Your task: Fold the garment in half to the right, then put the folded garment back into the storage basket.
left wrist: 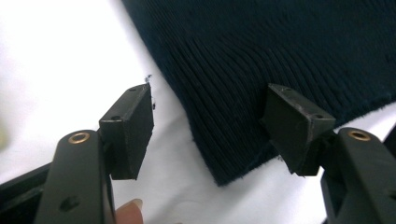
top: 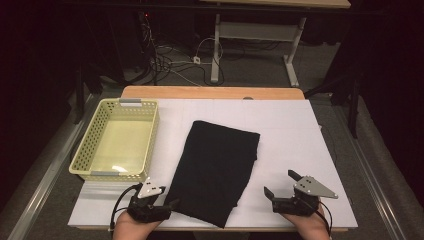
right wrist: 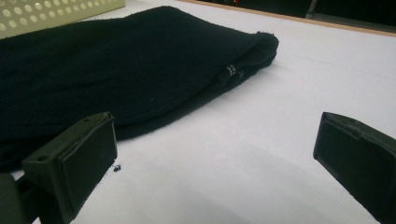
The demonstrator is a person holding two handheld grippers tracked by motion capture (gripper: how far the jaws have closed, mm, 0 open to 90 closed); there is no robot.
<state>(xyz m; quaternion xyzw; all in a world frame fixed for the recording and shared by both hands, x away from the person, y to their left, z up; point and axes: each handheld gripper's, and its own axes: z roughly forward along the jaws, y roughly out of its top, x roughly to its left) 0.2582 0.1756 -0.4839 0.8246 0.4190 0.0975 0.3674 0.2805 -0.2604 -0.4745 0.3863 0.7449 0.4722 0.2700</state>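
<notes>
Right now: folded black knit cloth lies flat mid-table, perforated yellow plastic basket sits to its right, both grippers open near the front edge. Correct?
One thing is off: the perforated yellow plastic basket sits to the left of the folded black knit cloth, not its right, as the high view shows. The rest holds: the cloth lies flat mid-table, and the left gripper and right gripper are both open near the front edge.

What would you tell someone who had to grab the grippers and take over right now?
Left gripper: open, jaws around the near corner of the folded black cloth, not pressing it.
Right gripper: open, holds nothing, on the white table right of the cloth.
Yellow basket: empty, left of the cloth.
Done: the cloth lies folded flat.
Left, probably: grip the cloth and lift it into the basket.
</notes>
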